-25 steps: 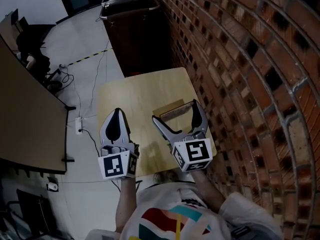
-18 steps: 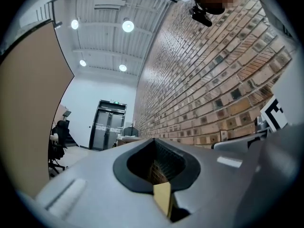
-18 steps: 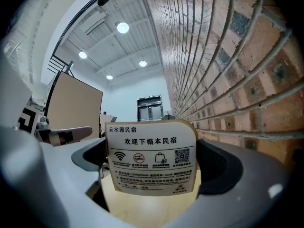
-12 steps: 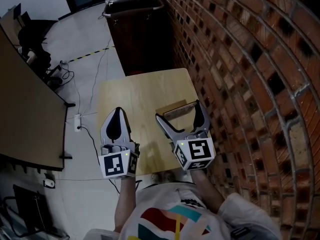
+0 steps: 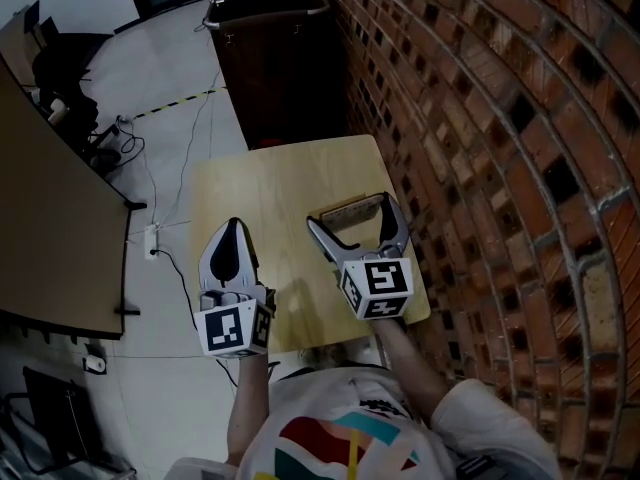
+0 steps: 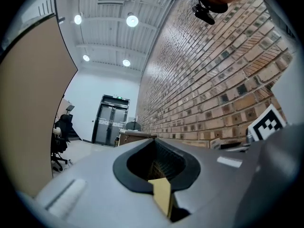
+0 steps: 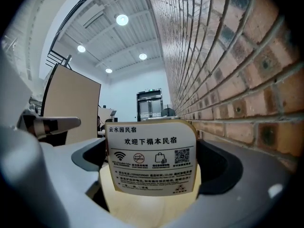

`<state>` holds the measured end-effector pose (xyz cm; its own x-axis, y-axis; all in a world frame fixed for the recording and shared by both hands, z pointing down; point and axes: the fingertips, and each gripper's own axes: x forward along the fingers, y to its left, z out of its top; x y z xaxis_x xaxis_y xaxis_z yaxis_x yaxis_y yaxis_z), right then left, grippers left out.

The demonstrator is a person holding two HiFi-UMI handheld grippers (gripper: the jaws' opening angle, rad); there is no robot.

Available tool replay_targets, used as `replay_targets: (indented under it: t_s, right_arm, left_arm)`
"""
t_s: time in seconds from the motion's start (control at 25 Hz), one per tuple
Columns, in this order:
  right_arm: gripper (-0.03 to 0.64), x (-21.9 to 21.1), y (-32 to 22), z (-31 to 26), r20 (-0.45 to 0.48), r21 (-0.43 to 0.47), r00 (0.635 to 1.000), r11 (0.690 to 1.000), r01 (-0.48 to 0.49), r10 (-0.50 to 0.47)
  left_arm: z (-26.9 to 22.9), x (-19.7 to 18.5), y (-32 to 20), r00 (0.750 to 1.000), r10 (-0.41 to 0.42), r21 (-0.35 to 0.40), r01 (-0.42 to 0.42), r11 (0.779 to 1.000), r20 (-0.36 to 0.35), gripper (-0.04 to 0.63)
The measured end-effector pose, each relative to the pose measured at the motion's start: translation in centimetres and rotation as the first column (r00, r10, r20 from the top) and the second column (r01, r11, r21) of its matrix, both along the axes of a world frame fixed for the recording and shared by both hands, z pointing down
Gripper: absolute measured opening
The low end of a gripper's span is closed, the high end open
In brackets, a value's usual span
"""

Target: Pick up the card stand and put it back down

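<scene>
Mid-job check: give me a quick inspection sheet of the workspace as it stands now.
Surface: small wooden table, light top, level.
Job's things: card stand upright on the table near the wall side, printed face toward the right gripper view.
Clutter: nothing seen.
Grippers: right hand-held gripper open, one jaw on each side of the card stand, contact cannot be told; left hand-held gripper shut, holding nothing, over the table's left edge.
Cables: cables and a power strip on the floor left of the table.
Surroundings: brick wall at right, dark cabinet beyond the table, tan partition and office chair at left.
</scene>
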<state>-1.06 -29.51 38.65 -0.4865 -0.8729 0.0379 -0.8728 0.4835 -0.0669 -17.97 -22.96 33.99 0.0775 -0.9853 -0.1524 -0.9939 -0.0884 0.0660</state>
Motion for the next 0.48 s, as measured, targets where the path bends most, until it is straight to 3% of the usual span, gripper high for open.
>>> replay_targets:
  t_s: [0.16,0.32,0.48]
  right_arm:
    - [0.575,-0.7,-5.8,3.7,-0.022,-0.059,0.999,0.997,-0.044,0.043]
    - [0.575,-1.0,-11.8,7.4,-0.036,-0.144,0.995,0.985,-0.099,0.095]
    - [0.575,-2.4,-16.1,11.8,-0.131,-0.209,0.986,0.969,-0.131,0.105]
  left_arm:
    - [1.8,0.0,-0.6,1.0,0.01,-0.041,-0.01,0.999,-0.007,0.006]
    - [3.5,-1.8,-1.2,0.999,-0.037,-0.088,0.035,0.995,-0.022,0.006]
    - [5.5,-4.5,-1.2,0.996,-0.084,-0.152,0.084,0.985,0.005,0.006]
